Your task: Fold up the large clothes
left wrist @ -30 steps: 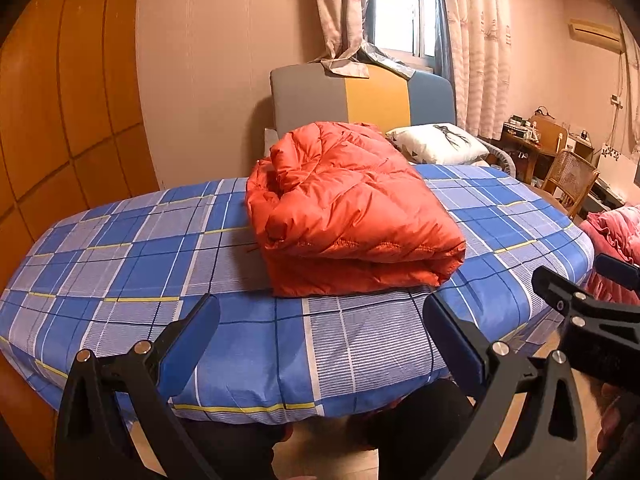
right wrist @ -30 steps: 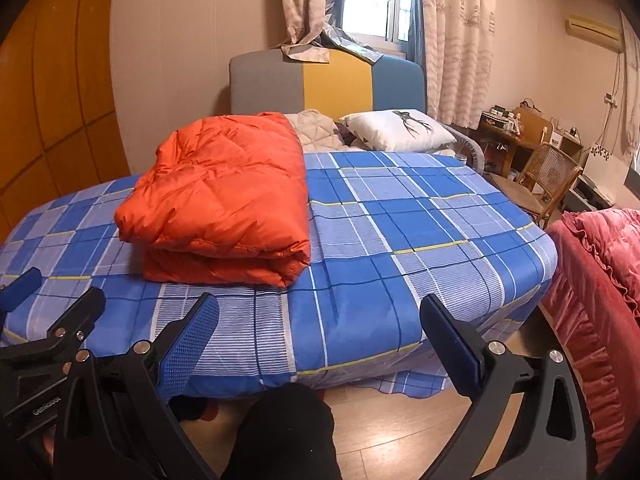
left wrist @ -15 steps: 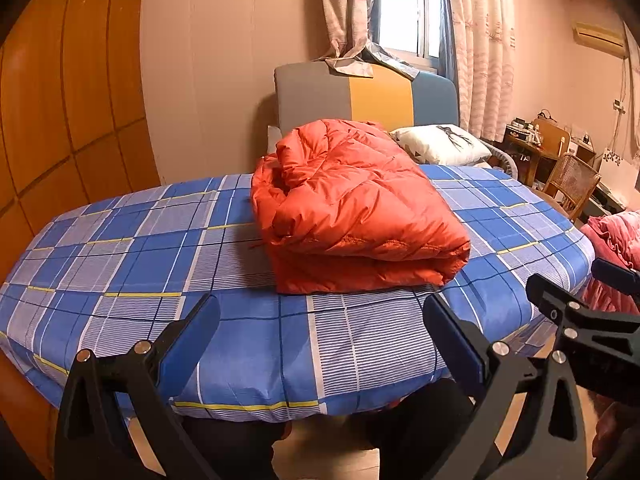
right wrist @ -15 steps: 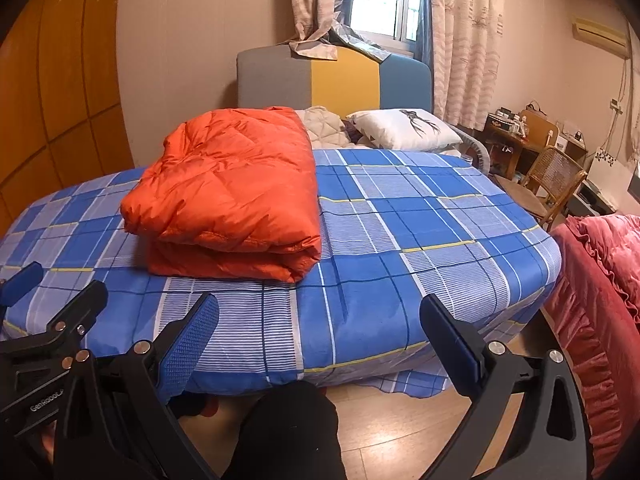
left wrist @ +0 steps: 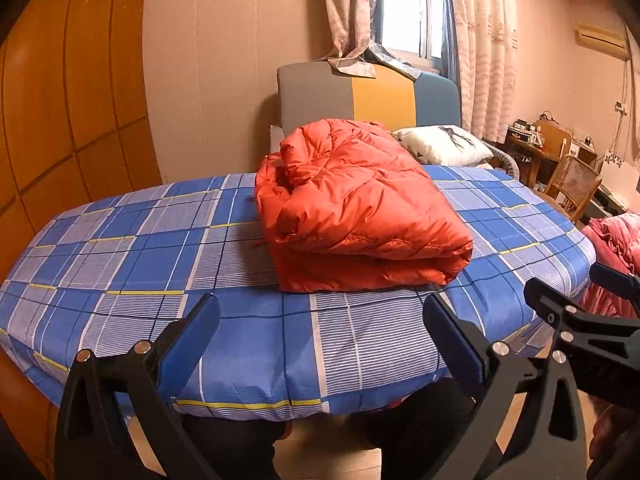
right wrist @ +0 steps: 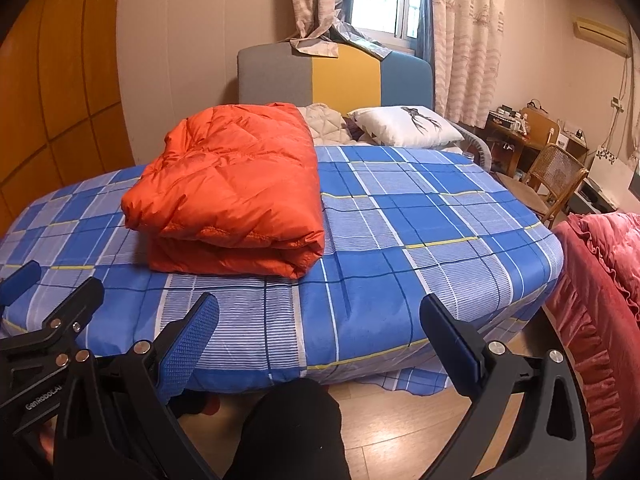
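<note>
Bed (left wrist: 120,264): filled most of both views, blue plaid sheet pulled flat, foot edge nearest the tongs.
Jacket (left wrist: 352,208): orange, puffy, already folded into a thick stacked bundle; lay on the bed ahead of both tongs, well short of the headboard (left wrist: 384,96), nothing touching it.
Jacket, right view (right wrist: 236,192): sat left of centre, so off to the left of the right tongs; near dead ahead of the left pair in the left view.
Long axis: ran from foot toward head of the bed, roughly along the line of sight; short side faced the tongs.
Facing: rolled fold edge at the near end with layers stacked beneath; looser bunched cloth on the left flank, toward the wall.
Nearer arm: left, judged by the bundle sitting straight before it; right would have had to reach across leftward.
Pillow (right wrist: 404,126): white, by the headboard, apart from the bundle.
Left gripper (left wrist: 320,328): spread wide, nothing between the fingers, held off the foot of the bed and clear of the sheet.
Right gripper (right wrist: 320,328): likewise spread wide and empty, beside its partner, low before the mattress edge.
Stage, as a guess: folding looked done or nearly so; any tidy-up probably meant for that loose left side.
Risk, as a guess: slippery padded shell, likely to spring open if pinched by one layer only.
</note>
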The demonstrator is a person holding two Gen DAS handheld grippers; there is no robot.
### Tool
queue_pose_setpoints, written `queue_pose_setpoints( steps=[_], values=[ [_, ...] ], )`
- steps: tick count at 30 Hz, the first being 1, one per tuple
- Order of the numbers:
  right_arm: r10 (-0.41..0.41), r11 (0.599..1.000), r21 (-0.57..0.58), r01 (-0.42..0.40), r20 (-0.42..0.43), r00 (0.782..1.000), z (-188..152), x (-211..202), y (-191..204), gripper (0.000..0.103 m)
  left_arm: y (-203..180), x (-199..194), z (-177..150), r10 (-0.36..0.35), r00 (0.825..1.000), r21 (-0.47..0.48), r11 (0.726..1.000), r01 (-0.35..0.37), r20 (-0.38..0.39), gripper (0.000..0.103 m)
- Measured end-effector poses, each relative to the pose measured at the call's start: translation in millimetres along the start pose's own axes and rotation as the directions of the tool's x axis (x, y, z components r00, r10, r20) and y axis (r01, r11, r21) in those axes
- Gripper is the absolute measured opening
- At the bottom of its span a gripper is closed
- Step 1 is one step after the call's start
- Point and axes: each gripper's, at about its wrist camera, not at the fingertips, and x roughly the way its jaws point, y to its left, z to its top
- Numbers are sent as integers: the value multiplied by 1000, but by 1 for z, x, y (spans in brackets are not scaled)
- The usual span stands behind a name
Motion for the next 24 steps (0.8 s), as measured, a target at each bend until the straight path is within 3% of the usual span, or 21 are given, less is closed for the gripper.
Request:
queue_pose_setpoints(
  steps=[24],
  values=[
    [10,1000,-30,-9,15,1000,4,-2,6,100,3,-5,4,7,1000,-10,1000,-6,24,101]
  ],
)
